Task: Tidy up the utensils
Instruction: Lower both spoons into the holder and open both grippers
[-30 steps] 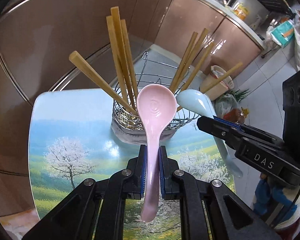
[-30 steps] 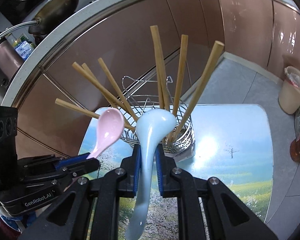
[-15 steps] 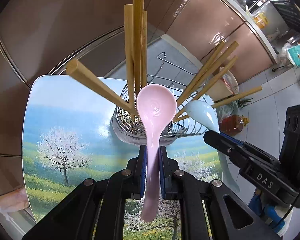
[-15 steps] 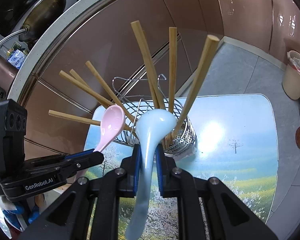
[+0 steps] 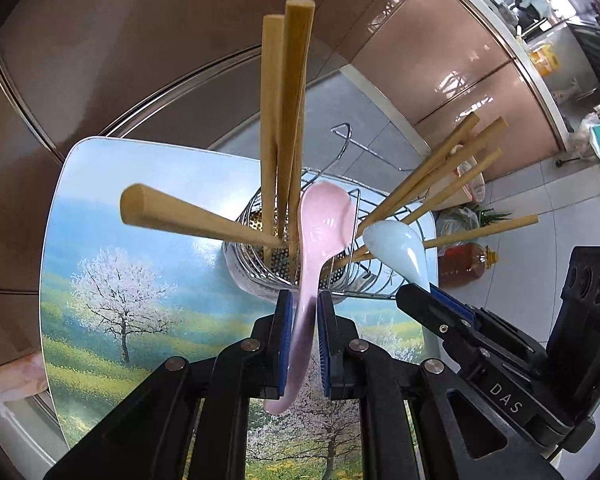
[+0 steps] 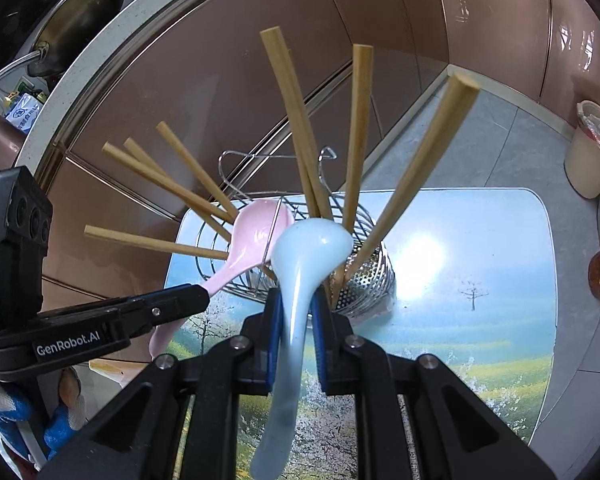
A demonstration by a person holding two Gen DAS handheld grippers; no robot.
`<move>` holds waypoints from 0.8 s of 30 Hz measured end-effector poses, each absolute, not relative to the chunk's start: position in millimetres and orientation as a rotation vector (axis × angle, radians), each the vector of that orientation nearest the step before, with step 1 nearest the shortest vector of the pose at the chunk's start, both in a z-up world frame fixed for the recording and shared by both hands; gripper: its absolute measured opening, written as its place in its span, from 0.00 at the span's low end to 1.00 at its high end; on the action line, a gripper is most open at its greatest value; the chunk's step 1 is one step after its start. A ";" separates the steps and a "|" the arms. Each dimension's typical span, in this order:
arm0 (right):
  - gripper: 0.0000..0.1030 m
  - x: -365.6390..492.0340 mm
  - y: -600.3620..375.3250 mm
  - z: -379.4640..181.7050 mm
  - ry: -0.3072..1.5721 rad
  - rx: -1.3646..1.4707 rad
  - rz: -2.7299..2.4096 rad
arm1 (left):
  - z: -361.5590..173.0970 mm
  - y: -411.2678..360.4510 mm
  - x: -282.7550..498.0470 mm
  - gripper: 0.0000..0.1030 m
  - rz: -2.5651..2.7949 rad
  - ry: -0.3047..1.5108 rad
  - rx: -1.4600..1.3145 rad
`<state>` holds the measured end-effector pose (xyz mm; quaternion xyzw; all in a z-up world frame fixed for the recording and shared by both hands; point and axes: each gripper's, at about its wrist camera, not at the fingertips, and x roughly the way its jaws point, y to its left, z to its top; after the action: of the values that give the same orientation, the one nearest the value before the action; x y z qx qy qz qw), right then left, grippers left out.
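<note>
A wire and perforated metal utensil holder (image 5: pixel 268 268) (image 6: pixel 364 280) stands on a small table with a landscape print (image 5: pixel 120 280) (image 6: pixel 480 280). Several wooden chopsticks (image 5: pixel 288 120) (image 6: pixel 360 128) fan out of it. My left gripper (image 5: pixel 303 300) is shut on a pink ceramic spoon (image 5: pixel 320 224), bowl tilted over the holder's rim; the spoon also shows in the right wrist view (image 6: pixel 256 236). My right gripper (image 6: pixel 294 300) is shut on a light blue ceramic spoon (image 6: pixel 308 252), bowl at the holder's rim; it also shows in the left wrist view (image 5: pixel 396 248).
Brown cabinet fronts (image 5: pixel 140 60) curve behind the table. A bottle of amber liquid (image 5: pixel 464 262) and a beige bin (image 6: pixel 592 152) stand on the tiled floor. A wok (image 6: pixel 80 8) sits on the counter above.
Both grippers moved closer to the holder and over it. The pink spoon's bowl has tipped forward over the rim, and the blue spoon's bowl now reaches the rim.
</note>
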<state>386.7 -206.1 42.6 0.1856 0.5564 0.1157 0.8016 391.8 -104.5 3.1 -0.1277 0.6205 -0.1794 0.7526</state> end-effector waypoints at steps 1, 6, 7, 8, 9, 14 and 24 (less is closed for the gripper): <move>0.15 386.9 -206.9 42.3 1.193 0.400 0.248 | 4.0 -104.2 392.7 0.10 -0.394 1.354 -0.283; 0.16 389.4 -206.0 40.0 1.200 0.406 0.253 | 8.0 -97.0 390.5 0.10 -0.407 1.338 -0.287; 0.16 389.5 -205.3 40.3 1.200 0.407 0.253 | 9.2 -96.1 389.7 0.10 -0.410 1.334 -0.286; 0.16 389.6 -204.7 40.8 1.198 0.410 0.255 | 10.1 -94.7 389.0 0.10 -0.411 1.329 -0.289; 0.16 389.5 -205.2 41.2 1.196 0.409 0.254 | 11.4 -94.3 388.3 0.10 -0.411 1.322 -0.287; 0.16 386.5 -208.3 44.9 1.176 0.412 0.253 | 14.8 -93.0 383.3 0.11 -0.411 1.285 -0.255; 0.16 364.2 -210.0 81.4 1.047 0.383 0.269 | 42.7 -72.0 357.9 0.26 -0.410 1.169 -0.221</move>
<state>364.2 -210.0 81.4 0.1811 0.4954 0.1272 0.8400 357.9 -72.0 42.7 -0.1035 0.5469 -0.1918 0.8083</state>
